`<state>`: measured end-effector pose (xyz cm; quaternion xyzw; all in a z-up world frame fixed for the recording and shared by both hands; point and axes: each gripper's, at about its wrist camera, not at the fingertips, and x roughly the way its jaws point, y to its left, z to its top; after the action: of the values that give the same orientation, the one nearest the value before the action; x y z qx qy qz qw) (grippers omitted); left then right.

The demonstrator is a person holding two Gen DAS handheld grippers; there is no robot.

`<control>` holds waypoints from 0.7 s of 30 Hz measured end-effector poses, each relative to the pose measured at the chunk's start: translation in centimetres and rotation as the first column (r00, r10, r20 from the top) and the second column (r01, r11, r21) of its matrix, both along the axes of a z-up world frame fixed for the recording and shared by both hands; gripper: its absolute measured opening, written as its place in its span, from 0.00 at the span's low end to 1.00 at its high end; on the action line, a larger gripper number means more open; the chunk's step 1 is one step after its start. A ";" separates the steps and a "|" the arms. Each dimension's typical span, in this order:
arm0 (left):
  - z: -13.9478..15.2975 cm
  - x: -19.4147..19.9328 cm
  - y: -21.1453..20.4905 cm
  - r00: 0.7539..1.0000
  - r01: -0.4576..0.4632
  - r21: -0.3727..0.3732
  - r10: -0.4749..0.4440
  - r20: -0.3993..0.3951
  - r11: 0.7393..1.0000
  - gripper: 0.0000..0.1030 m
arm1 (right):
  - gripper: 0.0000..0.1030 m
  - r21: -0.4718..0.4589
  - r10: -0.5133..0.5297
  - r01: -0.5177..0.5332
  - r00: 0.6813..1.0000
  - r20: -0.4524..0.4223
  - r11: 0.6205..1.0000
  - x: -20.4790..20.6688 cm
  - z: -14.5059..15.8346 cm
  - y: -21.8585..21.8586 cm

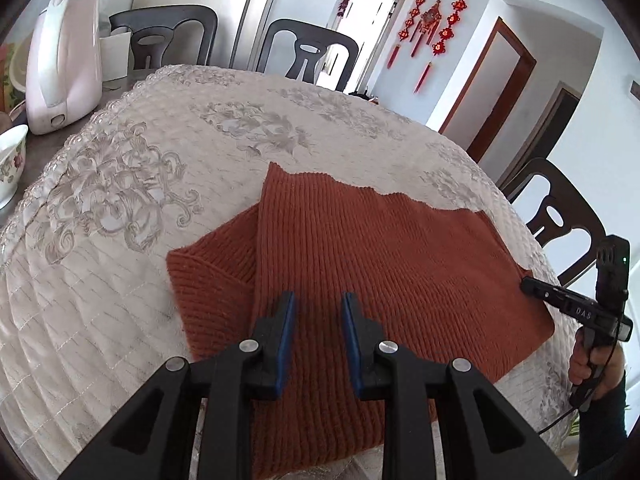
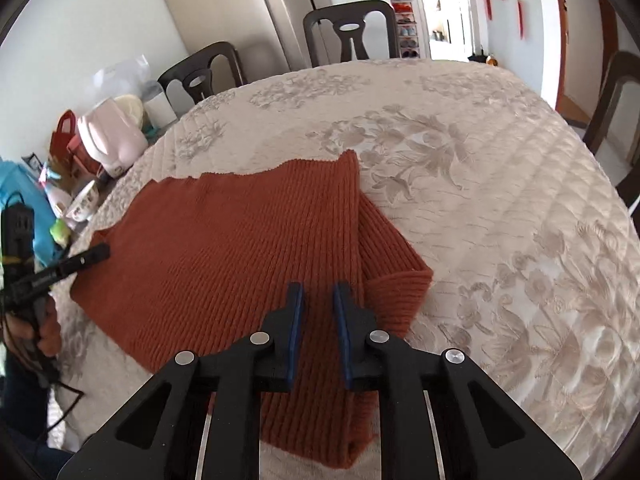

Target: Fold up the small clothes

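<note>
A rust-orange knitted garment [image 1: 360,264] lies partly folded on the quilted cream tablecloth [image 1: 160,152]. It also shows in the right wrist view [image 2: 240,248]. My left gripper [image 1: 318,300] hovers over the garment's near part, jaws open and empty. My right gripper [image 2: 319,290] hovers over the garment near its folded right side, jaws open a little and empty. A sleeve or folded layer [image 1: 212,280] sticks out at the left in the left wrist view. The right gripper [image 1: 532,285] shows there at the garment's right edge. The left gripper [image 2: 100,252] shows in the right wrist view at the garment's left edge.
A pale pink kettle [image 1: 64,64] and a flowered bowl [image 1: 10,164] stand at the table's far left. Dark chairs [image 1: 308,52] surround the table. In the right wrist view, clutter with the kettle [image 2: 112,140] and a blue bag [image 2: 24,192] sits at the left.
</note>
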<state>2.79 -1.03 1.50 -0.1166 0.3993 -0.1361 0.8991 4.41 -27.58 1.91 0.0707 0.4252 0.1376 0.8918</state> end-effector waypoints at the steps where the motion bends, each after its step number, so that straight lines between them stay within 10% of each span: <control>1: 0.1 -0.1 0.1 1.000 -0.001 -0.004 0.001 -0.003 1.000 0.25 | 0.14 0.000 -0.001 0.001 1.000 -0.002 1.000 0.0 0.0 0.0; 13: 0.0 4.5 -1.0 0.999 -0.047 0.062 0.048 -0.016 0.997 0.25 | 0.14 -0.067 -0.023 0.024 1.000 0.011 0.997 5.2 0.0 2.1; 21: -0.5 3.3 -0.6 0.999 -0.050 0.032 0.050 -0.014 0.998 0.25 | 0.14 0.045 -0.069 0.068 0.997 0.017 0.997 4.9 -0.5 0.3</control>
<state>6.09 -1.63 1.02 -0.1132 0.4049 -0.1063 0.9011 9.30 -27.31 1.45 0.1037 0.4113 0.1169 0.8980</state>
